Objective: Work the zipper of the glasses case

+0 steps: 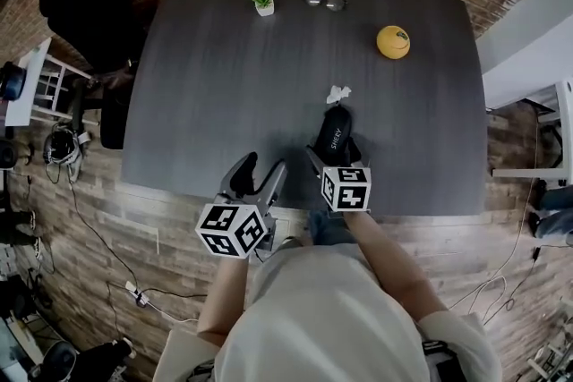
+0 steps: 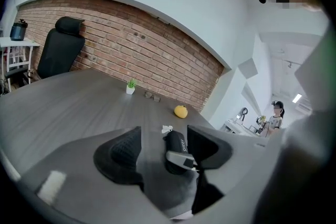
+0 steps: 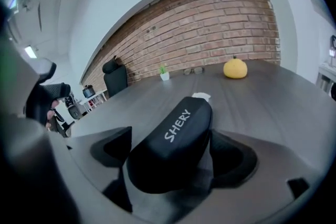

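A black glasses case [image 1: 333, 137] printed "SHERY" lies near the front edge of the dark grey table [image 1: 206, 85], with a small white scrap [image 1: 337, 93] at its far end. My right gripper [image 1: 333, 149] straddles the case's near end. In the right gripper view the case [image 3: 176, 134] fills the space between the jaws, and a gap shows beside the left one, so the right gripper [image 3: 170, 152] is open. My left gripper [image 1: 264, 165] hovers just left of it, open and empty. In the left gripper view the case [image 2: 175, 140] lies ahead of the left gripper [image 2: 163, 152].
A yellow round object [image 1: 393, 42] sits at the back right of the table, with a small potted plant [image 1: 262, 2] and two small metal pieces [image 1: 324, 2] along the far edge. A black office chair [image 1: 85, 13] stands off the table's left corner. A brick wall runs behind.
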Tool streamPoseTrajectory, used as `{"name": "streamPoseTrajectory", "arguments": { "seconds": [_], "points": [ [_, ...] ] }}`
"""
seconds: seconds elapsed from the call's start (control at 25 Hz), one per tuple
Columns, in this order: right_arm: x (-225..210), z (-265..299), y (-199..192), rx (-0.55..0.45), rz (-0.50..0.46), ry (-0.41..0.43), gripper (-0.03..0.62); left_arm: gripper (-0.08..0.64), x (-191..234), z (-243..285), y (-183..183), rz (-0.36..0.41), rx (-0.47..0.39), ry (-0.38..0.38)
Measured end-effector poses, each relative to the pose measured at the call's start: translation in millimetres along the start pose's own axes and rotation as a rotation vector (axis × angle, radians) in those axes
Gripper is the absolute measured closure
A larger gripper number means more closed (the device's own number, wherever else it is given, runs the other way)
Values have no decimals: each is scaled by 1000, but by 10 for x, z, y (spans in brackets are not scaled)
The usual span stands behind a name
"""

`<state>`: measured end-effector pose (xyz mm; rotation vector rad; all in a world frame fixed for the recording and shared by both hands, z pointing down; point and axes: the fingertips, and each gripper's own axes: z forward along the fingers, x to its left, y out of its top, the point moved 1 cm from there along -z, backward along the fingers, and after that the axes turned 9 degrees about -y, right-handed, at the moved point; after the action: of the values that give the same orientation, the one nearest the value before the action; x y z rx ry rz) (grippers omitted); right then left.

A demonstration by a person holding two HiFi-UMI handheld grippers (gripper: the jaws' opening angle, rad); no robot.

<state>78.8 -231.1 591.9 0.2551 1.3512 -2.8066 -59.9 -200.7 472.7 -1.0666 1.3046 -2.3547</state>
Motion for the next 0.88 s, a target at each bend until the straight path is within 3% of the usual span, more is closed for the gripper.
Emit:
{"name": "streamPoseTrajectory", "arguments": {
  "seconds": [0.48,0.76,0.88],
  "points": [
    [-70,108,-29,134,-17,173,156,290,-49,379,130,-5,-20,29],
    [-245,-6,-35,172,-45,248,254,290,-51,404,33,-24,-18,53],
    [-339,-60,8,171,-5,265,312,290,-49,454,-29,-39,-5,40]
  ]
}}
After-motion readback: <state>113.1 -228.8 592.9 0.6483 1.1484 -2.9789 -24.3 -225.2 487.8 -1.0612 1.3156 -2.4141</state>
